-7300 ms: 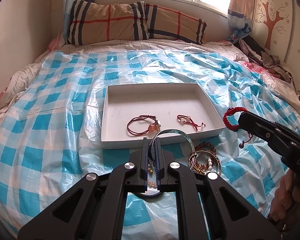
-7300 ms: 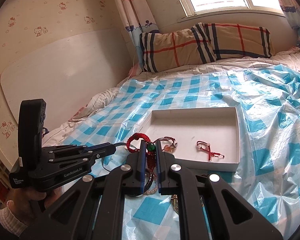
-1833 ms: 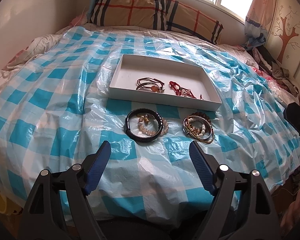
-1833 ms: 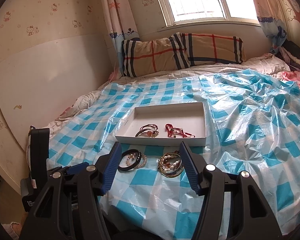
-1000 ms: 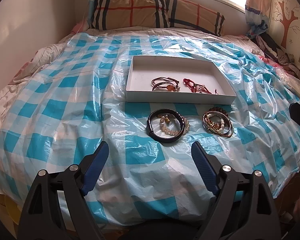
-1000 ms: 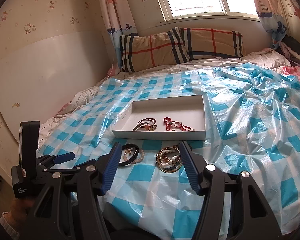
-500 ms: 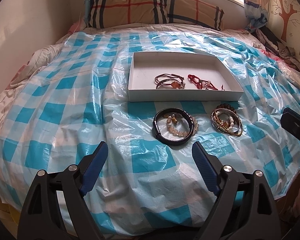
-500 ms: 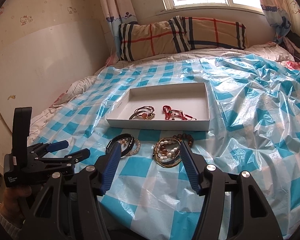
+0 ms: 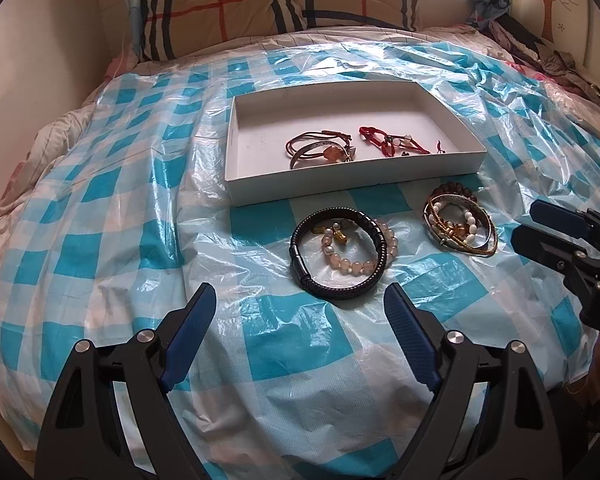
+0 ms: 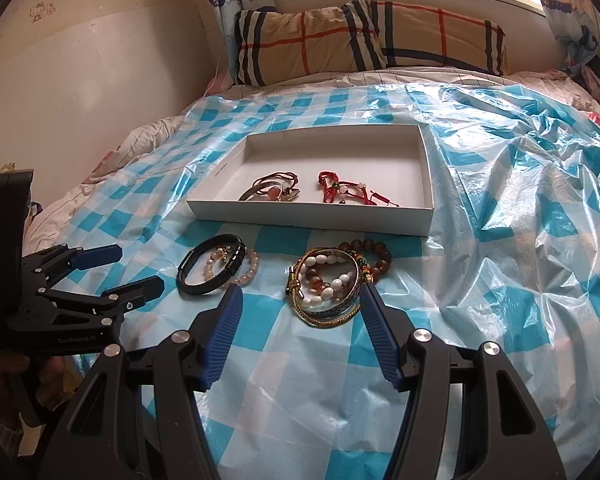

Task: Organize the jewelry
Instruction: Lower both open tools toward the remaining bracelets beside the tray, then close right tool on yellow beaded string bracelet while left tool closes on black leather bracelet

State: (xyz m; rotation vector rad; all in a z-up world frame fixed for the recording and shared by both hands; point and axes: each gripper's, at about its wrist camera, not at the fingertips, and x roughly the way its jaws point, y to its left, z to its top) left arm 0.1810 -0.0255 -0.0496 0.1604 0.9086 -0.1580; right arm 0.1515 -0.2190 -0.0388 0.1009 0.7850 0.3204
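A white tray (image 9: 236, 148) (image 10: 224, 172) lies on the bed's blue-checked plastic sheet, holding brown cord bracelets (image 9: 320, 150) (image 10: 274, 186) and red cord bracelets (image 9: 388, 144) (image 10: 348, 192). In front of it lie a black braided bracelet (image 9: 332, 292) (image 10: 204, 280) with a pink bead bracelet (image 9: 356, 266) (image 10: 248, 270), and to the right a pile of beaded bracelets and bangles (image 9: 460, 228) (image 10: 326, 284). My left gripper (image 9: 300, 310) (image 10: 136, 268) is open just short of the black bracelet. My right gripper (image 10: 300, 308) (image 9: 534, 226) is open just short of the pile.
A plaid pillow (image 9: 284, 4) (image 10: 364, 36) lies at the head of the bed under the window. A wall runs along the left side (image 10: 80, 72). Crumpled clothes (image 9: 540, 48) lie at the far right. The sheet (image 10: 520, 184) is wrinkled and glossy.
Both grippers have moved forward and lower toward the loose bracelets in front of the tray. Both stay open. The jewelry has not moved.
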